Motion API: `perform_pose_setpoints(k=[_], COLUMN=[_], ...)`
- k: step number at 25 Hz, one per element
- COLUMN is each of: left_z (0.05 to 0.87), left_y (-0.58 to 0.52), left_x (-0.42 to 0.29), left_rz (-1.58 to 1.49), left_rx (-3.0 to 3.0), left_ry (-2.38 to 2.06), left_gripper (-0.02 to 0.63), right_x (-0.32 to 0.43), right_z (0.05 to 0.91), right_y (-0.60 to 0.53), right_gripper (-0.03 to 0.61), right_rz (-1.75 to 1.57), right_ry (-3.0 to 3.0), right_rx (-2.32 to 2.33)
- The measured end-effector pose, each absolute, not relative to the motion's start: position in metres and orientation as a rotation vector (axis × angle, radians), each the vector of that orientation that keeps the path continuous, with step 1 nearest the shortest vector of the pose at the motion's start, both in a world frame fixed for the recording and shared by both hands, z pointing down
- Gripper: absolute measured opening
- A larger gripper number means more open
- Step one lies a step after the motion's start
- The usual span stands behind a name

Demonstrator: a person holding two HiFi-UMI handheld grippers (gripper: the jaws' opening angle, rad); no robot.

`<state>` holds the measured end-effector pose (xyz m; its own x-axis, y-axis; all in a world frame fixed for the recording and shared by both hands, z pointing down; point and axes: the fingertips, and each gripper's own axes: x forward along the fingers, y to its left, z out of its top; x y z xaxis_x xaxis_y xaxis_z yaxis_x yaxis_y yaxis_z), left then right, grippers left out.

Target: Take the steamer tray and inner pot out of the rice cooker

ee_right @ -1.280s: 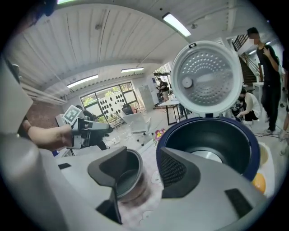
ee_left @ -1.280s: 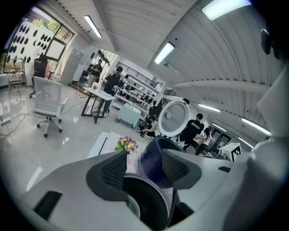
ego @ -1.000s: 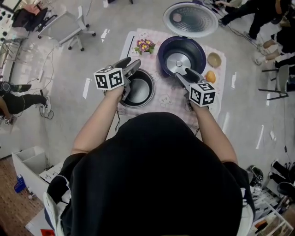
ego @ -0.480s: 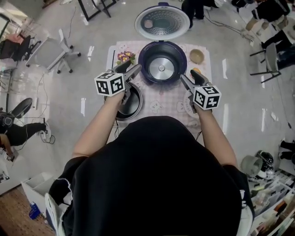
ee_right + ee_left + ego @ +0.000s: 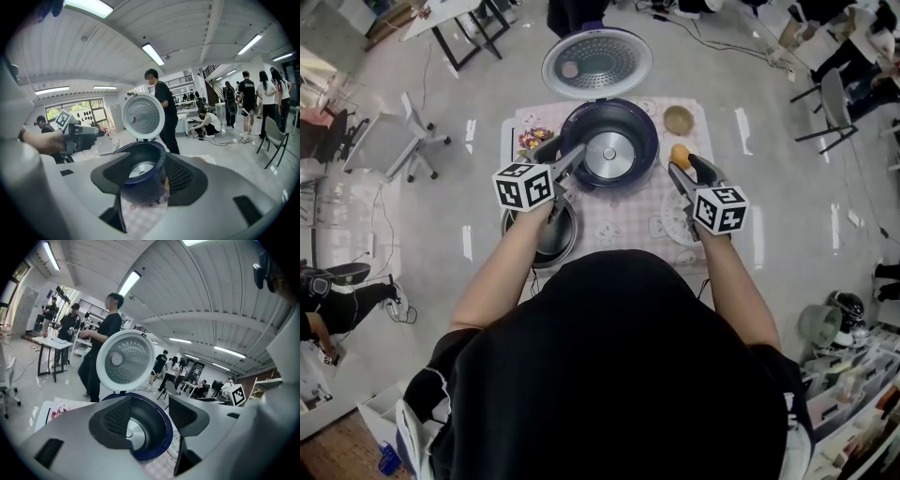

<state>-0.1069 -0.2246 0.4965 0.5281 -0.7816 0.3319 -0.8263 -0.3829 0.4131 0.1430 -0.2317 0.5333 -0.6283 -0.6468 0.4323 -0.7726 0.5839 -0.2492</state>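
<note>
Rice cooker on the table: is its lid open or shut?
Open. The lid stands swung back behind the rice cooker, inner side showing, and the metal plate inside is visible.

The dark-blue rice cooker (image 5: 609,155) stands open and empty, the inner pot (image 5: 561,236) just beside it.

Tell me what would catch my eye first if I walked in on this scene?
The open dark-blue rice cooker in the middle of the small table, its round lid standing up behind it. Either side of it hover the left hand-held gripper and the right hand-held gripper, both with jaws apart and empty. A dark pot sits on the table at the left, under the person's forearm.
</note>
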Motion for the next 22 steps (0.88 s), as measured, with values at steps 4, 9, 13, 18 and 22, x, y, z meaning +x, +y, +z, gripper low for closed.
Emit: perform_pose_setpoints(k=[4,9,13,18,22], left_z=[0.501,0.498,0.509,0.511,0.513], left_y=[-0.227,-0.226,-0.226,-0.224,-0.224], left_x=[-0.097,-0.098,-0.105,-0.108,-0.116], left_rz=[0.131,0.134,0.137,0.135,0.138], left_rx=[2.258,2.254,2.236,2.227,2.219], left_ry=[-1.286,-1.295,-1.301,-1.318,-1.322], left_gripper=[0.259,0.259,0.259,0.259,0.259], right_x=[0.148,0.15,0.146,0.145,0.135], right_z=[0.538,0.532,0.54,0.54,0.539], right_y=[-0.232,-0.234,-0.236,-0.238,-0.241], right_gripper=[0.238,0.238,0.238,0.238,0.238], right_rz=[0.614,0.616,0.626,0.627,0.629], right_ry=[-2.517,-2.518,-2.522,-2.526,-2.53], right_rx=[1.176,1.18,1.174,1.169,1.151])
